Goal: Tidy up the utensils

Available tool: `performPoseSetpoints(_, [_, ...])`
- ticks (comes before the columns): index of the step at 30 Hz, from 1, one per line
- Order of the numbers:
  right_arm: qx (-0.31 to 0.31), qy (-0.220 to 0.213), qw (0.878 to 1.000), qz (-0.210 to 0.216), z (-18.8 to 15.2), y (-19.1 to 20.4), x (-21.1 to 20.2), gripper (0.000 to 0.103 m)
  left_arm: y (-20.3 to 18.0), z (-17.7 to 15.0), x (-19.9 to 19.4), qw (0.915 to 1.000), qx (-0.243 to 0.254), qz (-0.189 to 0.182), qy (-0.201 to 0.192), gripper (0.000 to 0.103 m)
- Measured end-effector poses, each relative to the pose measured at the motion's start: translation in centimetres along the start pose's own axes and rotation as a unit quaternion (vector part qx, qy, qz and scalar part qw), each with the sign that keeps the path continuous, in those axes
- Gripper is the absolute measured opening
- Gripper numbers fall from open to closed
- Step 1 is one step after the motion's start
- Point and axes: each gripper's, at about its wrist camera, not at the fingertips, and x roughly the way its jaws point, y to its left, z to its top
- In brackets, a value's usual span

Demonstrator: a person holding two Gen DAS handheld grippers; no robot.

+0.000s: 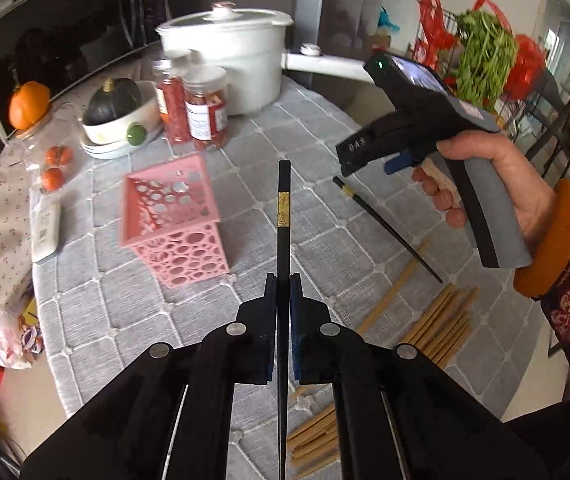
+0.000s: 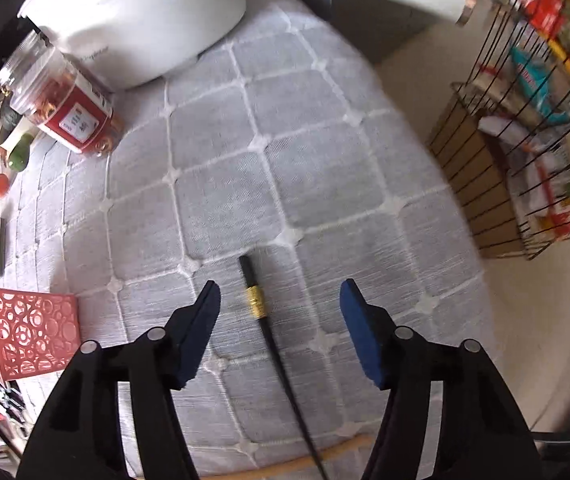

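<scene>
Grey quilted tablecloth (image 1: 325,128) fills both views | white pot (image 1: 225,60) at upper centre | pink perforated basket (image 1: 173,220) left of centre, empty | left gripper (image 1: 283,280) clamped on an upright black chopstick (image 1: 283,208), bottom centre | right gripper (image 2: 281,292) spread wide over a second black chopstick (image 2: 261,312) lying on the cloth | tan chopsticks (image 1: 437,324) bundled lower right.

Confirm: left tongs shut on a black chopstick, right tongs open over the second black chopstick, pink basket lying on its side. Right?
One thing is off: the pink basket stands upright with its open top up, as the left wrist view shows. The rest holds: the left tongs are shut on a black chopstick, and the right tongs are open over the second black chopstick.
</scene>
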Motion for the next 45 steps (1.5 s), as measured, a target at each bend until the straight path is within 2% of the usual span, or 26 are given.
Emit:
performPoseSetpoints(3, [-0.008,0.036,0.999,0.005,0.1,0.1,1.8,0.066,-0.3,-1.1,-1.3,1.0,-0.005,0.002,-0.004,0.005])
performPoseSetpoints(4, [-0.009,0.044,0.999,0.006,0.1,0.4,2.8,0.057,-0.1,-0.9,-1.3,1.0,-0.006,0.003,-0.005,0.005])
performPoseSetpoints(5, [-0.014,0.028,1.0,-0.005,0.0,0.9,2.9,0.048,0.1,-0.9,-1.3,0.9999,-0.008,0.003,-0.006,0.005])
performPoseSetpoints(6, [-0.019,0.018,1.0,-0.008,0.0,1.4,3.0,0.034,0.1,-1.4,-1.6,0.9999,-0.009,0.003,-0.007,0.005])
performPoseSetpoints(8, [-0.02,0.013,0.999,-0.022,-0.2,2.0,2.8,0.011,0.4,-1.5,-1.9,0.9998,-0.016,0.004,-0.011,0.005])
performPoseSetpoints(9, [-0.016,0.013,0.999,-0.027,-0.3,2.0,2.8,0.008,0.7,-1.3,-2.1,0.9996,-0.023,0.005,-0.016,0.005])
performPoseSetpoints(11, [0.012,0.016,1.0,0.008,-0.5,1.3,2.2,0.007,1.2,-0.8,-2.7,0.9991,-0.033,0.003,-0.027,0.005])
performPoseSetpoints(13, [0.027,-0.014,0.999,0.032,-1.3,0.8,0.3,0.007,1.6,-0.5,-3.5,0.9983,-0.041,-0.001,-0.042,0.005])
performPoseSetpoints(17, [0.027,-0.092,0.992,0.087,-4.2,1.0,-6.1,0.007,2.6,0.6,-5.2,0.9947,-0.067,-0.008,-0.078,0.005])
performPoseSetpoints(21, [0.008,-0.187,0.975,0.119,-7.3,1.6,-13.9,0.007,3.5,1.6,-6.9,0.9886,-0.094,-0.015,-0.116,0.005])
performPoseSetpoints(25, [0.007,-0.231,0.962,0.149,-8.2,1.7,-18.6,0.007,4.1,2.5,-8.0,0.9817,-0.11,-0.004,-0.156,0.005])
performPoseSetpoints(27, [0.012,-0.255,0.952,0.168,-8.4,2.1,-21.0,0.007,4.5,3.3,-8.3,0.977,-0.114,0.017,-0.179,0.005])
performPoseSetpoints(31, [0.017,-0.278,0.941,0.193,-8.2,2.8,-23.9,0.007,5.3,5.3,-7.9,0.9625,-0.129,0.059,-0.231,0.005])
performPoseSetpoints(35, [0.013,-0.285,0.934,0.216,-7.7,4.4,-25.3,0.007,6.5,6.8,-6.4,0.9524,-0.144,0.087,-0.254,0.005])
performPoseSetpoints(38, [0.01,-0.287,0.931,0.225,-7.3,5.4,-25.4,0.007,7.4,7.1,-4.6,0.954,-0.152,0.09,-0.242,0.006])
performPoseSetpoints(42, [0.013,-0.267,0.934,0.238,-6.7,6.7,-24.0,0.007,7.8,5.7,-2.3,0.9648,-0.154,0.079,-0.198,0.006])
performPoseSetpoints(45, [0.016,-0.259,0.935,0.243,-6.6,7.3,-23.0,0.007,7.6,5.0,-3.9,0.9601,-0.14,0.084,-0.227,0.005])
